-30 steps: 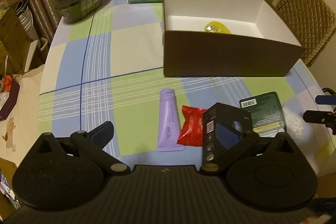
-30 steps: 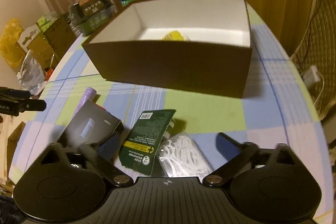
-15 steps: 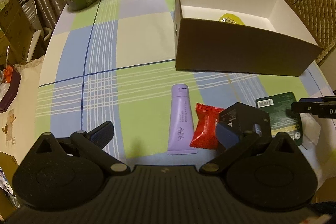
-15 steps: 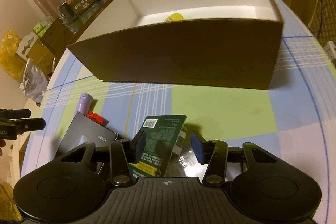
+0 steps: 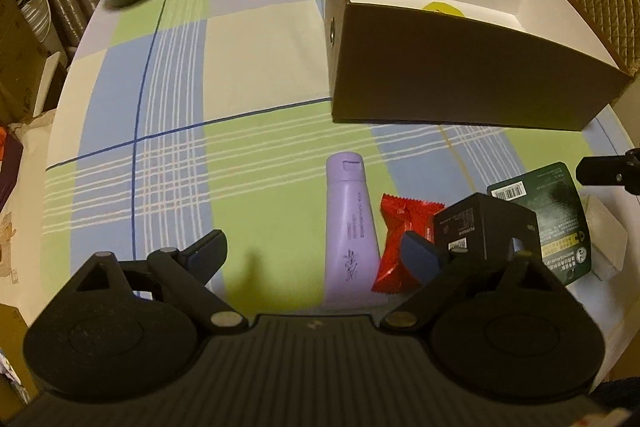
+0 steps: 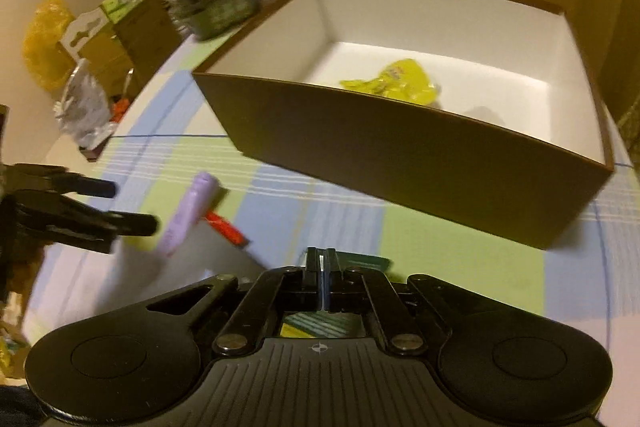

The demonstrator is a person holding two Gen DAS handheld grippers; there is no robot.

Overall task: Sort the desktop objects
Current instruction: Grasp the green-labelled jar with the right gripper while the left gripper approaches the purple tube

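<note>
Right claw [image 6: 322,277] clamping green packet [image 6: 370,261]

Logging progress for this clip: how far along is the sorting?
Done: one yellow packet lies in the brown box. In hand: the right gripper looks shut on the green pack, not yet over the box. Left: the purple tube, red packet and black box lie on the table by the open, empty left gripper.
</note>
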